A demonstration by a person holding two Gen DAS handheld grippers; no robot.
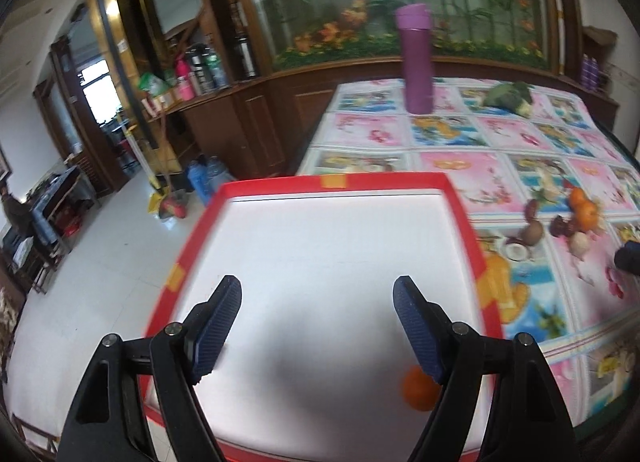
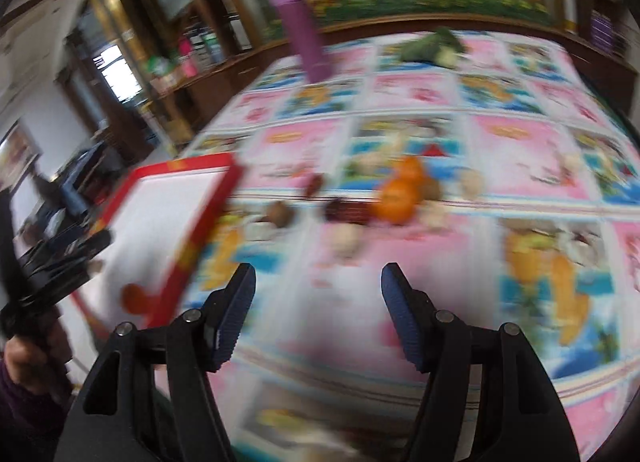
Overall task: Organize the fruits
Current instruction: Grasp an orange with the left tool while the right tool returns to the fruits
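Note:
A red-rimmed white tray (image 1: 332,182) lies at the table's left edge, and one orange (image 1: 418,389) rests in its near right corner. My left gripper (image 1: 318,294) hovers open over the tray with nothing between its fingers. A pile of fruit sits on the patterned cloth to the right: oranges (image 1: 585,209), a brown round fruit (image 1: 532,231), a dark red one (image 1: 560,227) and a pale one (image 1: 580,244). In the blurred right wrist view, my right gripper (image 2: 318,282) is open above the cloth, short of the oranges (image 2: 398,198). The tray (image 2: 224,198) and its orange (image 2: 136,298) show at left.
A tall purple bottle (image 1: 418,62) stands at the far side of the table, with a green vegetable (image 1: 510,96) to its right. The floor (image 1: 104,254) drops away left of the tray. A hand (image 2: 28,358) holds the left gripper's handle (image 2: 56,266).

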